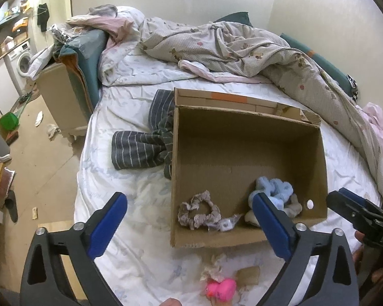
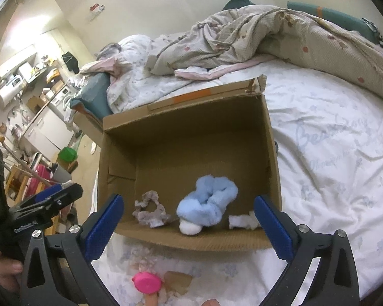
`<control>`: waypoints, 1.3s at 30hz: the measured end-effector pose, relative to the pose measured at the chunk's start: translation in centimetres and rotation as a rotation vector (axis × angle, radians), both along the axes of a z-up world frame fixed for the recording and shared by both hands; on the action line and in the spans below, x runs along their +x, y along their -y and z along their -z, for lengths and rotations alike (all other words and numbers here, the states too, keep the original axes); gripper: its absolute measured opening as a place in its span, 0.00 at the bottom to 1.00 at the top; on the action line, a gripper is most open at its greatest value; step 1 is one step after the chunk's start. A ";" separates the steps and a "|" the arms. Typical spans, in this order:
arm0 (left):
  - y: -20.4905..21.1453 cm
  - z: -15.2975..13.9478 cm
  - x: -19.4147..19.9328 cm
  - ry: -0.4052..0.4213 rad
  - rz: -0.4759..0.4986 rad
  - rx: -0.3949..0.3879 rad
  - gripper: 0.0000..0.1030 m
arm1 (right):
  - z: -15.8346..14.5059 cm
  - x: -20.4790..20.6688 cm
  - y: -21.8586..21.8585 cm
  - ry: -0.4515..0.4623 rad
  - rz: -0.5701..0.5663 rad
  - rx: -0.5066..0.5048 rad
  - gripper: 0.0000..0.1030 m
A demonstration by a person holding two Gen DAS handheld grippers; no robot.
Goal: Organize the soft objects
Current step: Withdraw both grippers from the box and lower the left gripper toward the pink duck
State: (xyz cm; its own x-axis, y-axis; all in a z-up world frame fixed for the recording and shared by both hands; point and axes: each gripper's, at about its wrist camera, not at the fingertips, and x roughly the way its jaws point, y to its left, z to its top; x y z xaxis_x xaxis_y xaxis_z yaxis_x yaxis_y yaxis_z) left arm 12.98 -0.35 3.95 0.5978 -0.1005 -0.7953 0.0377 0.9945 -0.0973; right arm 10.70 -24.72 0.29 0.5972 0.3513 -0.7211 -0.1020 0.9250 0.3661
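The pink toy on the bed sheet is cut off at the lower edge, and the white pieces beside the blue fluffy scrunchie are hard to identify. Inside one cardboard box I count two scrunchies, the blue one and a grey scrunchie, near its front wall. The left gripper and right gripper both hover with fingers spread wide, holding nothing.
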 end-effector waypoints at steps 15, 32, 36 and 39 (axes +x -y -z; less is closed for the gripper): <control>-1.2 2.6 -4.7 -0.110 -0.062 -0.029 0.97 | 1.2 -3.6 -1.7 -0.056 -0.015 -0.005 1.00; -2.5 6.8 -6.7 -0.286 -0.133 -0.029 0.97 | 5.7 -6.1 -2.2 -0.259 -0.035 -0.015 1.00; -1.2 8.5 -6.5 -0.356 -0.098 -0.063 0.95 | 7.0 -5.8 -2.0 -0.310 -0.026 -0.043 1.00; 0.5 9.7 -6.3 -0.401 -0.050 -0.109 0.91 | 7.8 -5.5 -1.5 -0.349 0.001 -0.064 1.00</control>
State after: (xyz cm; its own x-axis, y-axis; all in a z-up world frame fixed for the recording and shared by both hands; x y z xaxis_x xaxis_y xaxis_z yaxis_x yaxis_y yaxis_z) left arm 6.70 -0.83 -5.80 0.2491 -0.1757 -0.9524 -0.0723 0.9773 -0.1992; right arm 5.17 -23.18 -7.54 0.3113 0.2984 -0.9022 0.0203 0.9471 0.3203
